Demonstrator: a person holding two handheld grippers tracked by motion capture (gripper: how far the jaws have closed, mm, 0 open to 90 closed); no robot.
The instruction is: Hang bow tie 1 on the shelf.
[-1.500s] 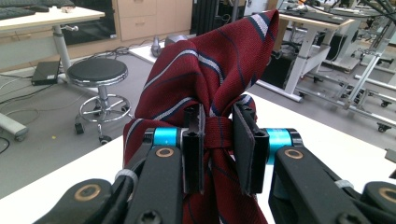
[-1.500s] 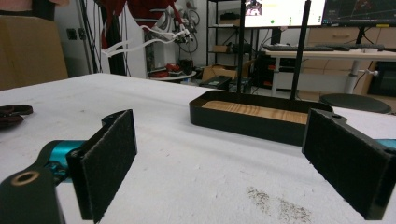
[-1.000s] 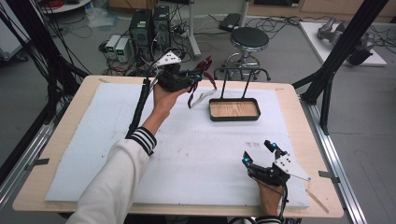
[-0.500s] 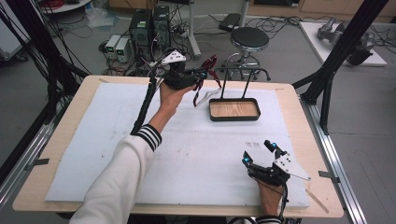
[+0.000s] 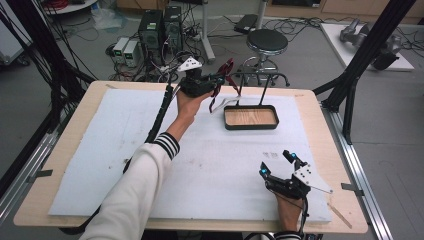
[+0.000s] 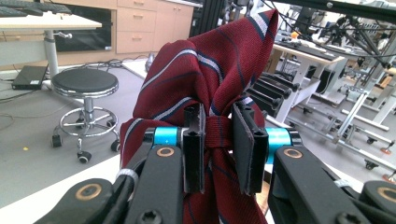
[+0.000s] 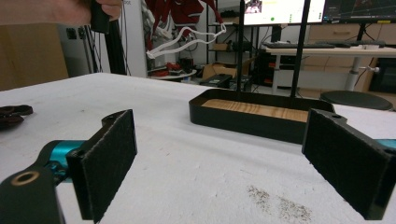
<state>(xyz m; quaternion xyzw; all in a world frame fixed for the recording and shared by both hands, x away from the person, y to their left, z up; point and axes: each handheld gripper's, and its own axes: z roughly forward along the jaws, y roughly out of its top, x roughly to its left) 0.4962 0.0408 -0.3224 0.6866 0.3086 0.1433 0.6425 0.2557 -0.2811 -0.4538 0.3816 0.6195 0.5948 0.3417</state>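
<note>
A dark red tie [image 6: 210, 60] with thin pale stripes is bunched between the pads of my left gripper [image 6: 218, 140], which is shut on it. In the high view the left gripper [image 5: 218, 81] is raised over the table's far edge, just left of the rack's uprights [image 5: 240, 90]. The tie [image 5: 227, 67] sticks up from it and a white loop [image 5: 215, 102] dangles below. The rack's black tray base [image 5: 250, 127] has a wooden floor. My right gripper [image 5: 278, 162] rests open near the front right of the white sheet; its pads [image 7: 109, 154] stand wide apart with nothing between them.
The black tray [image 7: 252, 121] and its two thin posts stand ahead in the right gripper view. A small dark red thing [image 7: 11, 114] lies on the sheet at that view's left edge. A stool [image 5: 267, 42] and computer cases [image 5: 160, 27] stand on the floor behind the table.
The left gripper has carried the tie a little to the right, closer to the rack's uprights. The right gripper has stayed where it was.
</note>
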